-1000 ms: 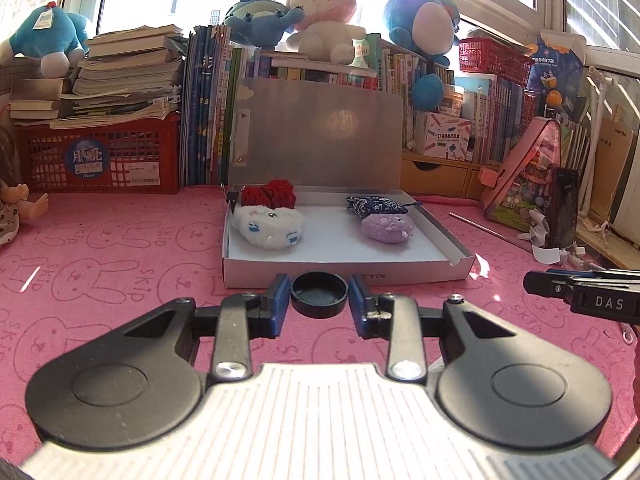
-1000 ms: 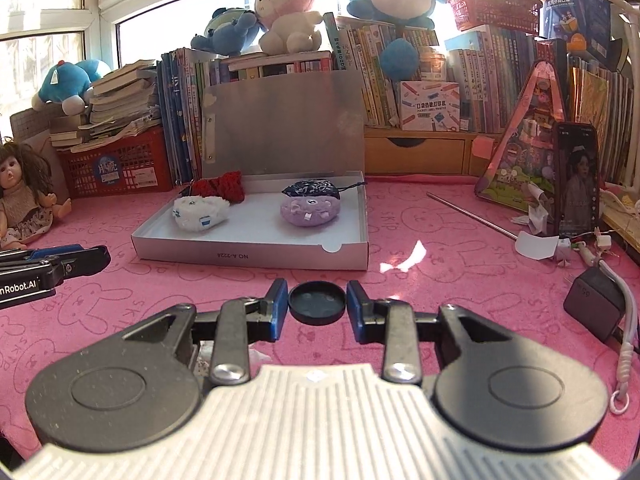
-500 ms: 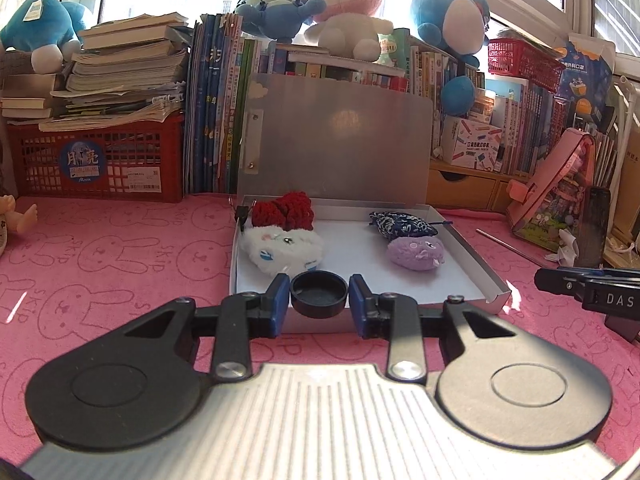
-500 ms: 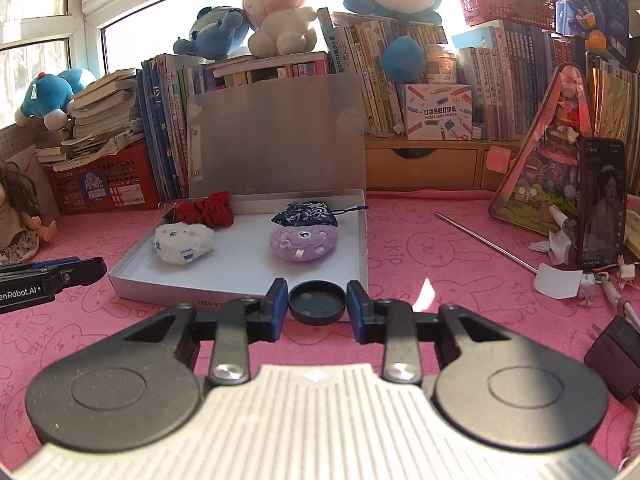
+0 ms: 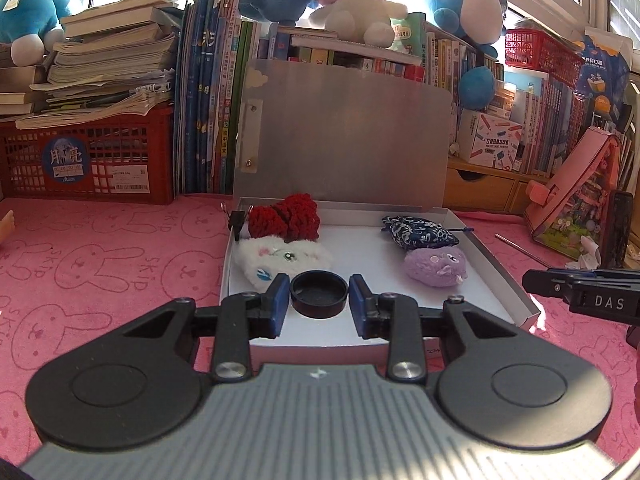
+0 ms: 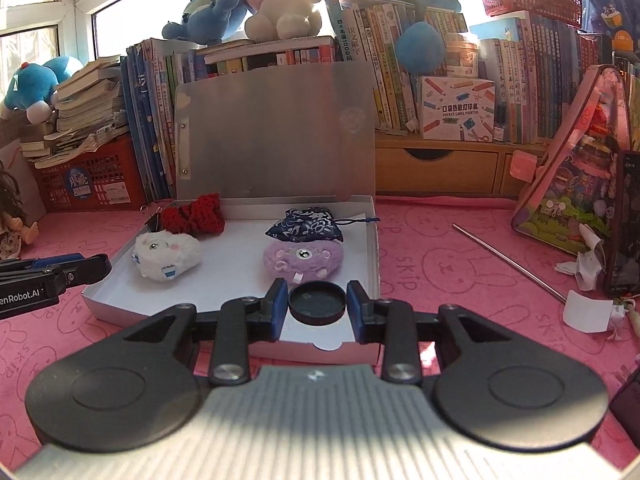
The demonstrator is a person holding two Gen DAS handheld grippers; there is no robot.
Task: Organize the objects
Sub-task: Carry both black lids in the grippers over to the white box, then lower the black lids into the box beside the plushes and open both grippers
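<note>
A shallow white box (image 5: 498, 276) lies open on the pink mat, its silver lid (image 5: 344, 136) standing upright. Inside lie a red knitted piece (image 5: 286, 216), a white plush (image 5: 280, 258), a blue patterned pouch (image 5: 418, 234) and a purple plush (image 5: 434, 266). My left gripper (image 5: 319, 301) is shut on a black round cap (image 5: 319, 292) above the box's front left part. My right gripper (image 6: 317, 306) is shut on a second black round cap (image 6: 316, 299) above the front right part of the box (image 6: 376, 256), just in front of the purple plush (image 6: 304, 258).
Books, a red crate (image 5: 84, 164) and plush toys line the back. A pink toy package (image 6: 568, 184), a phone (image 6: 624, 220), a metal rod (image 6: 508, 260) and paper scraps lie right of the box. A doll (image 6: 12, 224) sits at the left.
Both grippers have moved forward with their caps, from in front of the box to over its front edge. The things in the box have not moved.
</note>
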